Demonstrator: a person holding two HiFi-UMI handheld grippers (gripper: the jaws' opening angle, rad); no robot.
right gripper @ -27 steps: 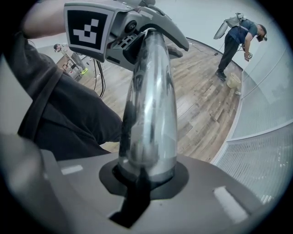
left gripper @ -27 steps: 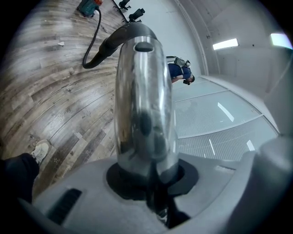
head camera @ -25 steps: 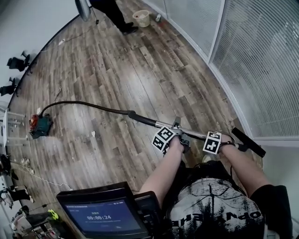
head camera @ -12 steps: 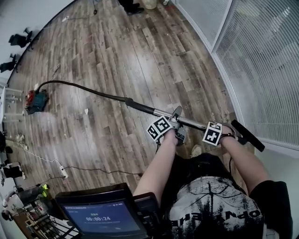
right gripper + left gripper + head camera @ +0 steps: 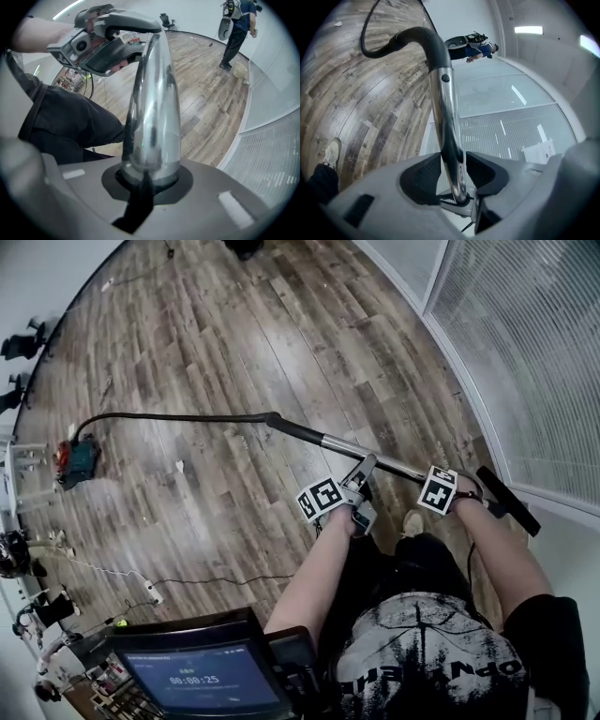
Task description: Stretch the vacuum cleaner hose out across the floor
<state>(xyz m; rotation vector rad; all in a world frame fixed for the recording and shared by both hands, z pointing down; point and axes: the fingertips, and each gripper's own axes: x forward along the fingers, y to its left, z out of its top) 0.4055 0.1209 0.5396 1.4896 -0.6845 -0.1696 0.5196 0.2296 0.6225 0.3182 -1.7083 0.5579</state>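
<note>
Though only the head view shows the hose (image 5: 178, 416) reaching the vacuum (image 5: 75, 462), its wand (image 5: 445, 117) stands loose inside the left gripper (image 5: 453, 160), jaws just opened. The right gripper (image 5: 147, 177) clamps it.

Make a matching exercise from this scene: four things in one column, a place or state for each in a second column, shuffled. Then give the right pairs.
1. vacuum canister
2. black hose
3. left gripper
4. right gripper

A. clamped on the metal wand
B. on the floor, far left in the head view
C. jaws apart, wand between them
D. runs from canister to wand

Pairs: 1-B, 2-D, 3-C, 4-A. The left gripper's jaws have just been opening, with the wand between them.
</note>
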